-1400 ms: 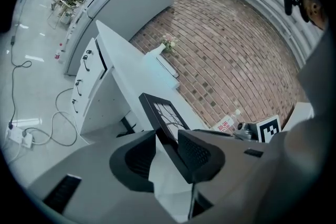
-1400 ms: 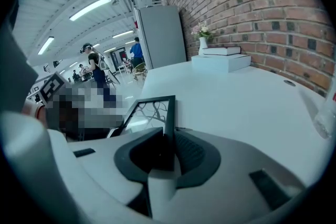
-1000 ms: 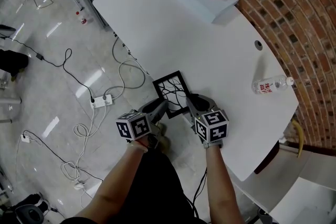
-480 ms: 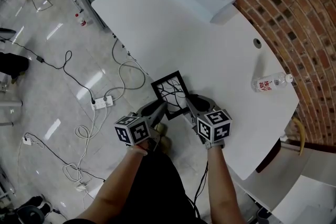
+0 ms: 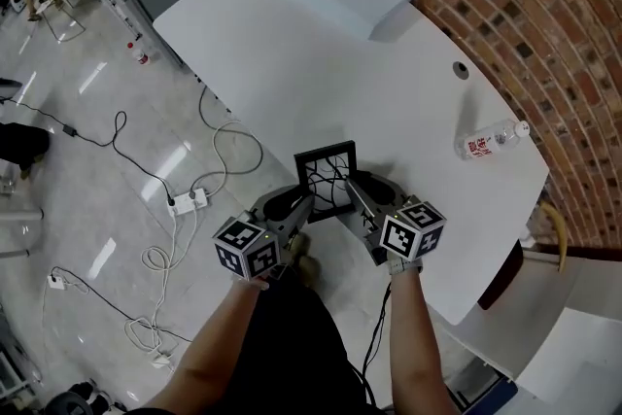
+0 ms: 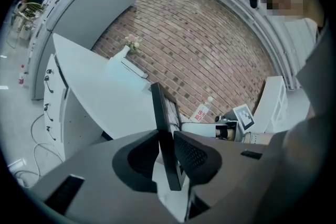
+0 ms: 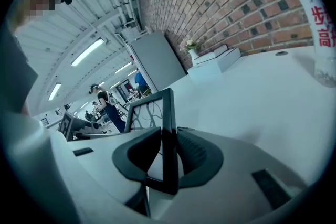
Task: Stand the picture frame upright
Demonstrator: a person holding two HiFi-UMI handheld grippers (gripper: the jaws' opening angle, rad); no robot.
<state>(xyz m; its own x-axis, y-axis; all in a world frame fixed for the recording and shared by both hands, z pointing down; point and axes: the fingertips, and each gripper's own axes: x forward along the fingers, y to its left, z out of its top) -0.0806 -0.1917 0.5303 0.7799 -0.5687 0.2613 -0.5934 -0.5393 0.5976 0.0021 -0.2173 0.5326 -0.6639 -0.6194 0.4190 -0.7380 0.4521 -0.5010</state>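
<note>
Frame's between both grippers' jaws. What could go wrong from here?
Right gripper has just been opening its jaws around the picture frame; the frame may slip or twist.
Left gripper, jaws just closing, pinches only a thin edge.
The frame is near the table edge; dropped, it could fall to the floor.

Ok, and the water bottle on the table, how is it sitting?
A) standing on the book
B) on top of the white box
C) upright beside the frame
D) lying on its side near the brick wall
D: the water bottle lies on its side on the white table, near the edge by the brick wall, well apart from the picture frame.
</note>
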